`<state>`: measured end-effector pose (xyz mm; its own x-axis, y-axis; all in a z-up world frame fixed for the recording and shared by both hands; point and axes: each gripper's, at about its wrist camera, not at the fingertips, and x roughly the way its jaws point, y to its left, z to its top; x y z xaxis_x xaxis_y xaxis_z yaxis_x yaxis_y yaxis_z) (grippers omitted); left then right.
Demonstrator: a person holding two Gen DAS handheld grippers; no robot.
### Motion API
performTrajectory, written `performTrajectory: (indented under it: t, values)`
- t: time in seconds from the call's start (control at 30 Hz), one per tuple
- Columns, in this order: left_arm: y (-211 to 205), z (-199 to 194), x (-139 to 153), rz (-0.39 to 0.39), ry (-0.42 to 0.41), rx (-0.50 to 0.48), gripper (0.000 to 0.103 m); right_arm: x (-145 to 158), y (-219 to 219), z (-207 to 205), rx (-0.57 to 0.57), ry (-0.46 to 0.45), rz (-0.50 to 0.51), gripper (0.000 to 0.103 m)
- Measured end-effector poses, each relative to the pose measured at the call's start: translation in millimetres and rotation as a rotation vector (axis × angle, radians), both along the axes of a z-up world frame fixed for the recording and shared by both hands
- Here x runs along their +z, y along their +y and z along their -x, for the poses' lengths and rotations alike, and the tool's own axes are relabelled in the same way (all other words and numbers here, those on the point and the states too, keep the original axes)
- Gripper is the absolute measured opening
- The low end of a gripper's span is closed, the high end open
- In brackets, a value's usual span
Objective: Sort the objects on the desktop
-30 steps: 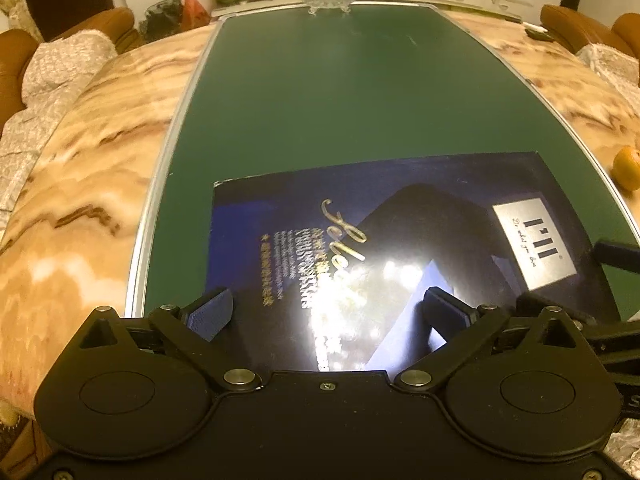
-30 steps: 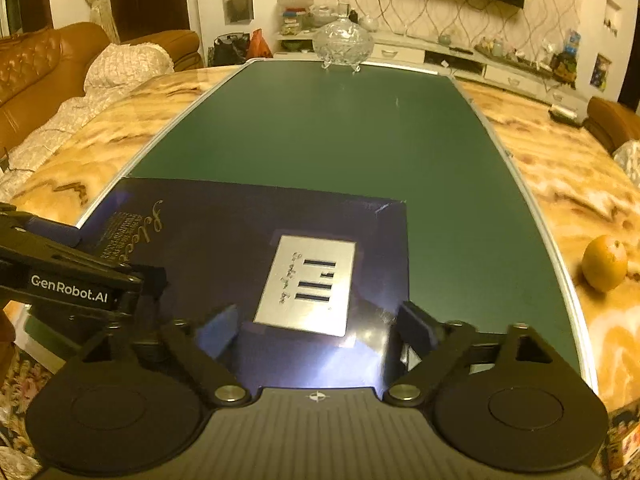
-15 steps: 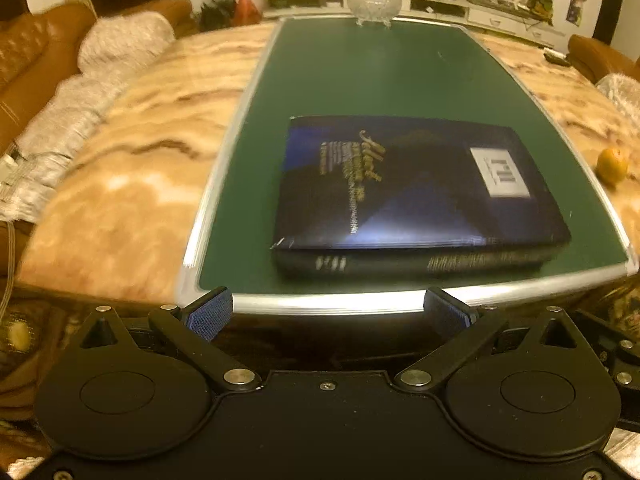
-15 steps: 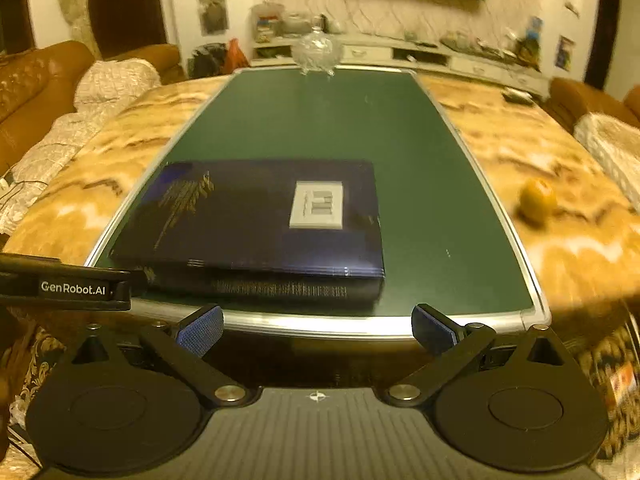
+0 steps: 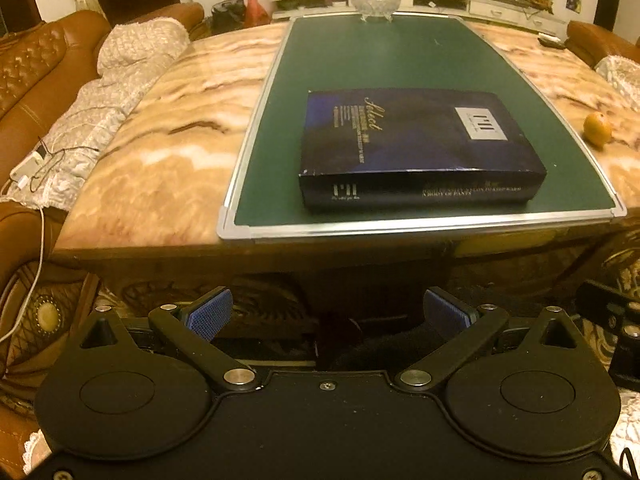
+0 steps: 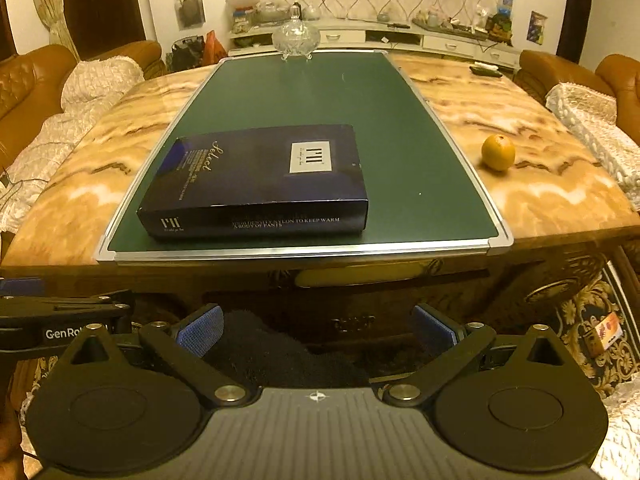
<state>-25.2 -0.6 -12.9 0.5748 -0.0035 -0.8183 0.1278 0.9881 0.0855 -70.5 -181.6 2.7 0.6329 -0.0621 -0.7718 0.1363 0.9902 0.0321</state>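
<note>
Right wrist view shows me the dark box (image 6: 256, 176) flat on the green board (image 6: 400, 152) at twelve o'clock, orange (image 6: 498, 152) at two on the worktop (image 6: 540, 184), both my grippers (image 6: 316, 330) (image 5: 327, 314) spread apart, empty, short of it; sorting stage unclear.

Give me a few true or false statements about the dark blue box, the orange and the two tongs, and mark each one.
1. The dark blue cardboard box lies flat on the green board. True.
2. The round orange fruit sits on the green board. False: it rests on the marble tabletop, to the right of the board.
3. The left tongs are shut on the box. False: they are open, holding nothing, short of the table's edge.
4. The right tongs are open and hold nothing. True.
5. The clear glass lidded bowl stands at the near end of the board beside the box. False: it stands at the far end, apart from the box.
</note>
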Motion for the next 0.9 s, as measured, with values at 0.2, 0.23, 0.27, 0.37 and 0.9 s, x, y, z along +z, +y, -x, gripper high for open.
performTrajectory:
  t: [0.2,0.23,0.27,0.37,0.9]
  values:
    - [4.4,5.6,3.5,0.01,0.009,0.011,0.103,3.1,3.6,3.2,-0.011,-0.004,-0.001,0.103]
    - [5.1,6.0,3.9,0.014,0.01,0.014,0.103,3.3,4.2,3.2,-0.011,-0.004,-0.001,0.103]
    - [5.7,6.4,4.3,0.019,0.011,0.016,0.103,3.5,5.0,3.4,-0.008,-0.003,-0.003,0.103]
    - [6.5,6.6,3.9,0.027,0.018,0.018,0.103,3.9,8.4,2.7,0.0,0.0,0.001,0.103]
    - [0.3,-1.7,0.8,0.003,0.037,0.034,0.103,-2.5,13.7,-13.5,0.01,0.03,-0.011,0.103]
